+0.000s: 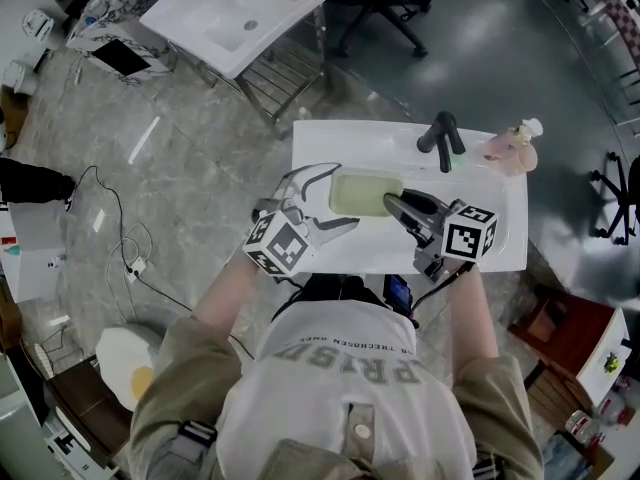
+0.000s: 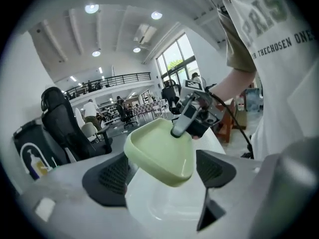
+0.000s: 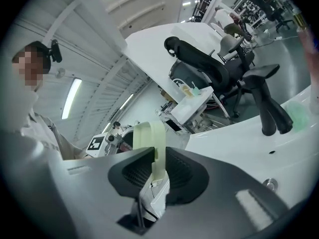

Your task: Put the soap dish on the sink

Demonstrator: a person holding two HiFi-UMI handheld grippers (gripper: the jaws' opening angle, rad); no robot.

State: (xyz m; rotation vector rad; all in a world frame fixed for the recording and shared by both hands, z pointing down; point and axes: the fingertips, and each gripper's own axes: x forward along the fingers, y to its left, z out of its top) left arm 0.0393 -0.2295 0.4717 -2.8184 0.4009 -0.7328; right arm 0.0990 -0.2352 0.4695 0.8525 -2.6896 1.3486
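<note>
The soap dish [image 1: 365, 192] hangs over the sink [image 1: 340, 140] basin, its long axis running 9 to 3 o'clock in the head view. The right gripper [image 1: 392, 204] is clenched on its 3 o'clock rim; the left gripper [image 1: 328, 198], at 9 o'clock, has its jaws spread wide around that end, not pressing

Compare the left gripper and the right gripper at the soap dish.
The left gripper has its jaws wide apart, clear of the soap dish between them; the right gripper is clamped on its rim. The left gripper is at the dish's left end, the right gripper at its right. Both are over the sink.
</note>
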